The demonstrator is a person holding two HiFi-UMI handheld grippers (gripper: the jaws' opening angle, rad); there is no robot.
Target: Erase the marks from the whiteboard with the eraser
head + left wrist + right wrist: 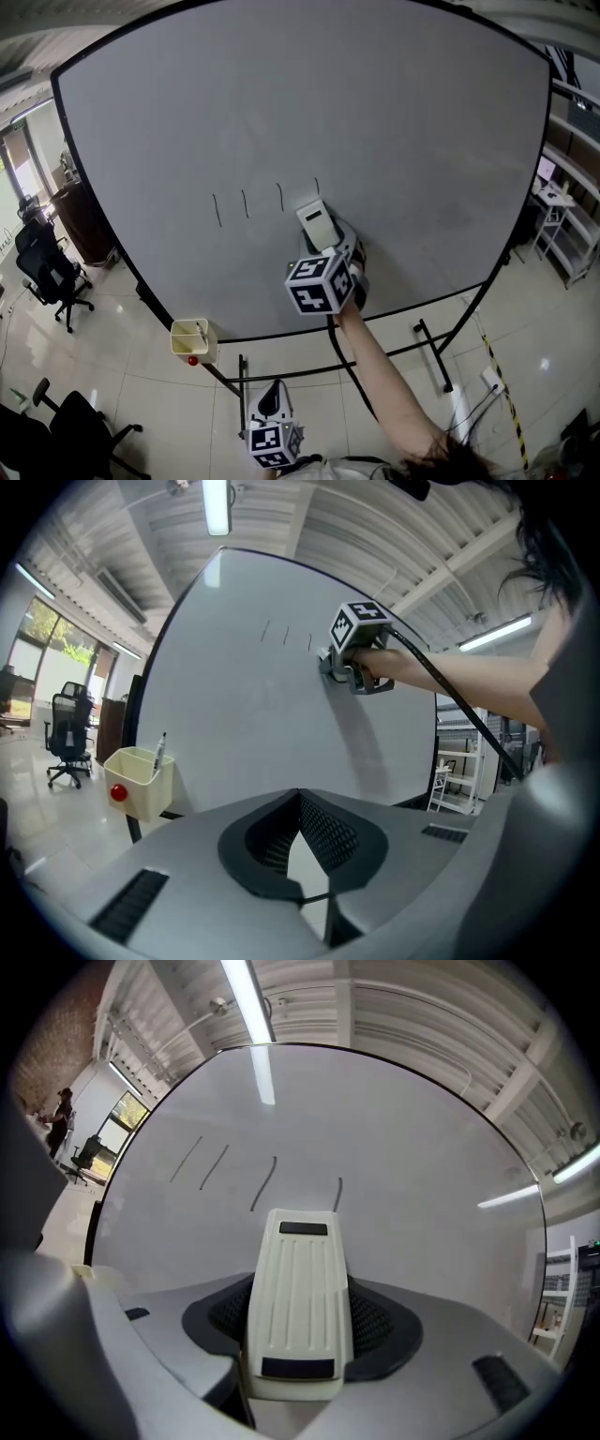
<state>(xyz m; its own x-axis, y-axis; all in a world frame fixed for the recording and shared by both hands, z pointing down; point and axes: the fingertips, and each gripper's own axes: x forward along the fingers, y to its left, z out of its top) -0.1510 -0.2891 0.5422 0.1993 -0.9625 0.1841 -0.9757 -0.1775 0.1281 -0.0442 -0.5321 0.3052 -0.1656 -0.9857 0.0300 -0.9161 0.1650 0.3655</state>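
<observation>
The cream plastic eraser [298,1307] with ribs along its back is held tight between the two jaws of the right gripper [330,246]. One jaw is on each long side, and the eraser's front end sticks out past them. The eraser [317,225] is up at the big white whiteboard with the black rim [394,112], near the middle. Its front end is just under the last of four short dark marks.

The marks stand in a row – the first [217,209], the second [247,202], the third [280,195] and the fourth [317,186]. All four are there, thin and a bit slanted. The rest of the board looks clean.

A bare arm [384,375] reaches up from the bottom of the head view to the right gripper.

The left gripper [269,401] is low down, well apart from the board. Its jaws are together at the tips and nothing is between them.

A small pale yellow plastic tub [192,339] hangs at the board's lower left edge – a marker pen [159,747] stands in it, and a little red round thing [192,360] is on its front. Black office chairs [52,272] stand on the shiny floor at the left.
</observation>
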